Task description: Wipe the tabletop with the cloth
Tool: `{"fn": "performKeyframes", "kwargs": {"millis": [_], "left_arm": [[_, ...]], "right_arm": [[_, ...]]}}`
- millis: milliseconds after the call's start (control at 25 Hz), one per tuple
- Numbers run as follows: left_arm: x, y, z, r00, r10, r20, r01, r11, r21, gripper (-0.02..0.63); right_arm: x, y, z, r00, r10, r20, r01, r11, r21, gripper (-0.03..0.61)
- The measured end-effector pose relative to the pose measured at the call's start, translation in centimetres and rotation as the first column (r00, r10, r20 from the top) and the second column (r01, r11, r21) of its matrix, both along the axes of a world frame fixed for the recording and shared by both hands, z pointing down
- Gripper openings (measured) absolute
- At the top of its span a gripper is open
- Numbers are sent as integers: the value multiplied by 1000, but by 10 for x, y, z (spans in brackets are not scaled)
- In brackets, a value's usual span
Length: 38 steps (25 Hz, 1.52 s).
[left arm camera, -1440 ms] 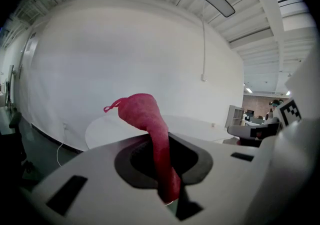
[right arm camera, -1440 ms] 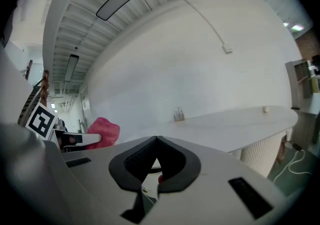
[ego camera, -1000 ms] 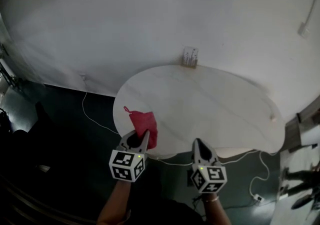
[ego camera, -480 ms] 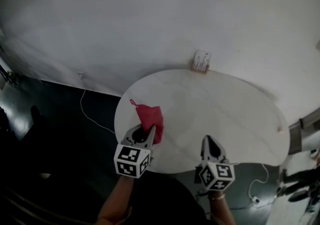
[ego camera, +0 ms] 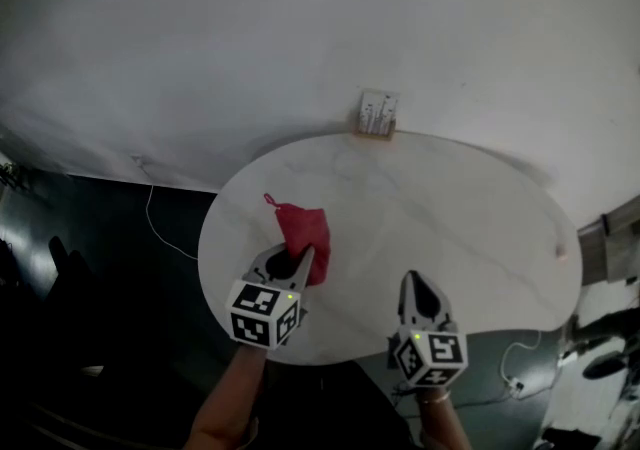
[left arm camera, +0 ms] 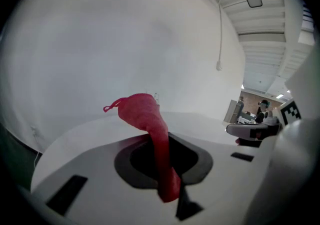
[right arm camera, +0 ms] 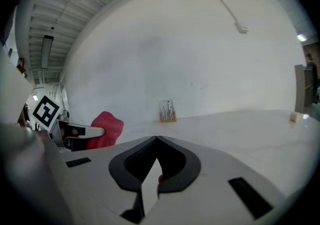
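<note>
The left gripper (ego camera: 294, 262) has its fingers (left arm camera: 100, 169) pinching the near end of the red cloth (left arm camera: 150, 129). From there the cloth runs away over the near-left part of the tabletop (ego camera: 450, 208) and ends in a small loop at its far tip. Whether it lies flat on the surface cannot be told. The right gripper (ego camera: 411, 282) is to the right, above the near edge and well apart from the cloth. Its fingers (right arm camera: 130, 161) are pressed together at the tips with nothing between them. The tabletop is white and oval, against a white wall (ego camera: 300, 28) and above a dark floor (ego camera: 100, 268), where a white cable (ego camera: 160, 228) trails at the left. At the far edge stands a small card stand (ego camera: 378, 115); its print is too small to read.
</note>
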<state>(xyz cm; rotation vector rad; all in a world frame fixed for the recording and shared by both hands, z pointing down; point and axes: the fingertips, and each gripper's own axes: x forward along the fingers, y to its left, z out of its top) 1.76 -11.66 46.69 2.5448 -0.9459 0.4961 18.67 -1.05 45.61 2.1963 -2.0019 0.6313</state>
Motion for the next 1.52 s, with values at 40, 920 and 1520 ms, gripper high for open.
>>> {"fn": "performKeyframes", "kwargs": {"millis": [40,920,1520], "left_arm": [[12,-2,3,1000,22,4,-22,1000,-14,44],[95,-32,113,946,123,300,-52,971,-233,44],[-150,-95,117,913,-171,369,250,952,-177,44]], "right_arm": [[4,1,2,1000,6,-2,-6,1000,-10,3],[25,-33,17,999,-21,40,23,999,-40,3],[-86,-95,18,983,-179,37,181,982,-50,3]]}}
